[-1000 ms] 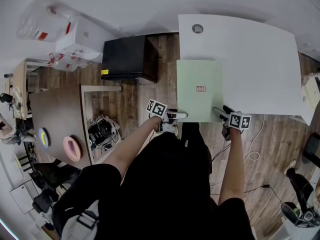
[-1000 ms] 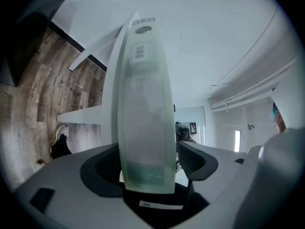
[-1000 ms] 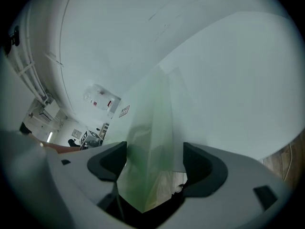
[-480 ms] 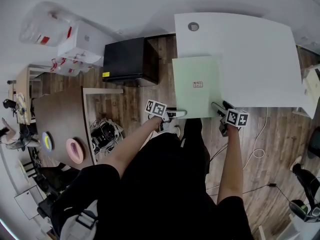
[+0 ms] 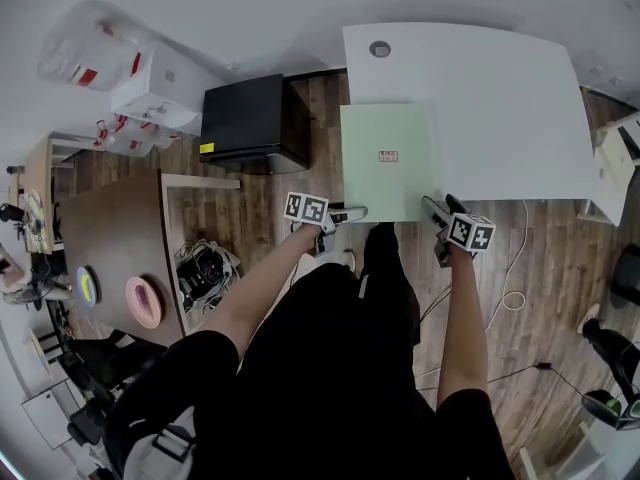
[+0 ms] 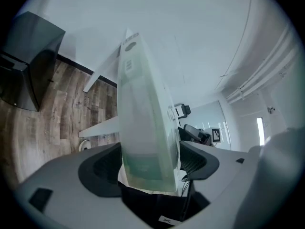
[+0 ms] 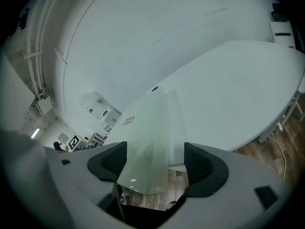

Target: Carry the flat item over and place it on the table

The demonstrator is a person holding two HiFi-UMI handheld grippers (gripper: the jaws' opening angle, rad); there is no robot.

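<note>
A pale green flat sheet with a small red label lies on the left part of the white table. Its near edge sticks out past the table's front. My left gripper is at the sheet's near left corner and my right gripper at the near right corner. In the left gripper view the sheet stands edge-on between the jaws of the left gripper, which are opening. The right gripper is open: the sheet leans by one pad, with a clear gap to the other.
A black cabinet stands on the wood floor left of the table. A brown table with a pink dish is farther left. White boxes sit by the wall. A white cable loops on the floor at the right.
The whole view has slid a little, and sheet and grippers sit slightly higher in it. Both grippers stay at the sheet's near corners.
</note>
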